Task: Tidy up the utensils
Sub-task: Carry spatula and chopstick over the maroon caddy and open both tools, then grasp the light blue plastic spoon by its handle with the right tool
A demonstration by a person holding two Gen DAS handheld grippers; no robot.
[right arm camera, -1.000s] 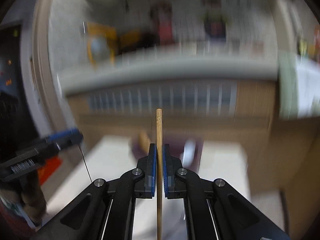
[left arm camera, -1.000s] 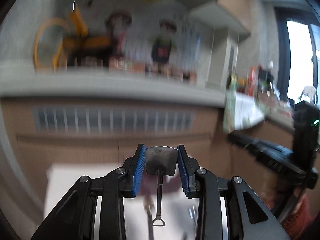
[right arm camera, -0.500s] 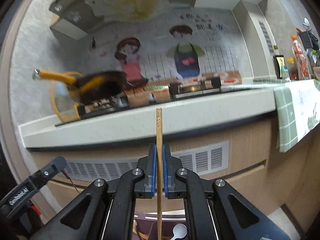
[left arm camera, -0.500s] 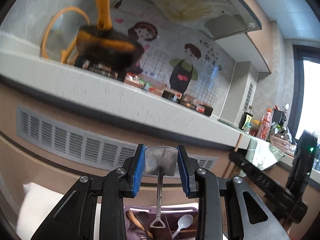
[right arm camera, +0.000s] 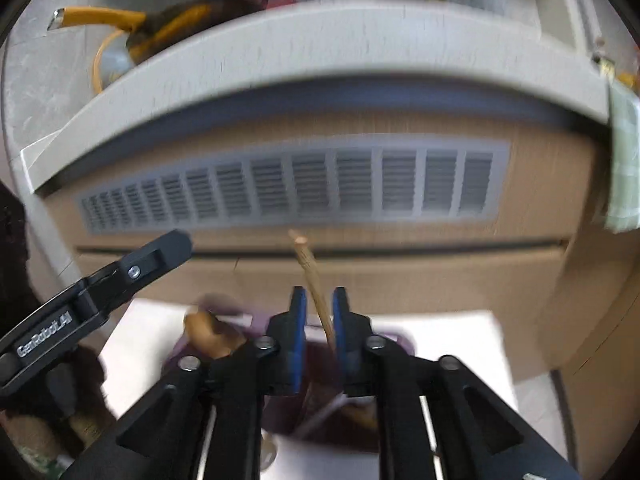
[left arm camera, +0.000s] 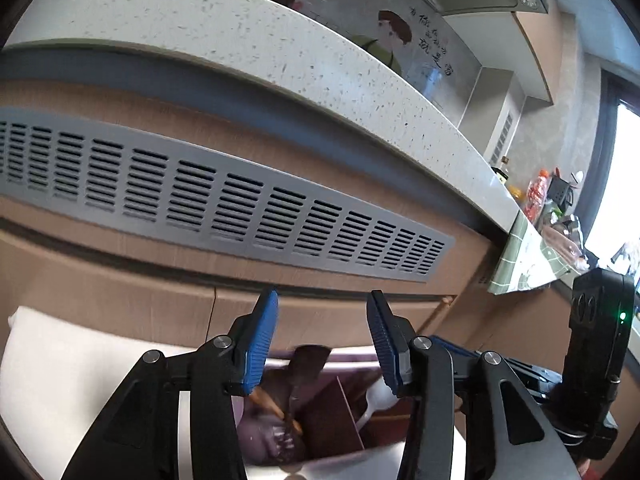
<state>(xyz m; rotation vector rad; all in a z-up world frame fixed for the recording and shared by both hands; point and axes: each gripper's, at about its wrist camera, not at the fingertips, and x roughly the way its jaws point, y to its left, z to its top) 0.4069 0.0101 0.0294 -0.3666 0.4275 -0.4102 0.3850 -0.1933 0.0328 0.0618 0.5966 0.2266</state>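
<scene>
My left gripper [left arm camera: 322,344] hangs over a purple divided organiser [left arm camera: 352,364], its jaws opening with nothing between the blue pads. The metal spatula [left arm camera: 308,360] stands loose in the organiser below, beside a wooden utensil [left arm camera: 272,404] and a white spoon [left arm camera: 376,396]. My right gripper [right arm camera: 320,336] is above the same organiser [right arm camera: 396,340], jaws opening. A wooden chopstick [right arm camera: 314,280] leans tilted between its pads, no longer pinched. A wooden spoon bowl [right arm camera: 208,332] sticks up on the left.
The organiser sits on a white surface [right arm camera: 460,332] in front of a wooden cabinet with a grey vent grille [left arm camera: 240,208] under a speckled counter [left arm camera: 280,52]. One finger of the left gripper [right arm camera: 160,252] reaches in from the left.
Both grippers came down from counter height to the organiser. The left one let go of the spatula, which dropped in. The right one's pads parted and the chopstick tipped over.
</scene>
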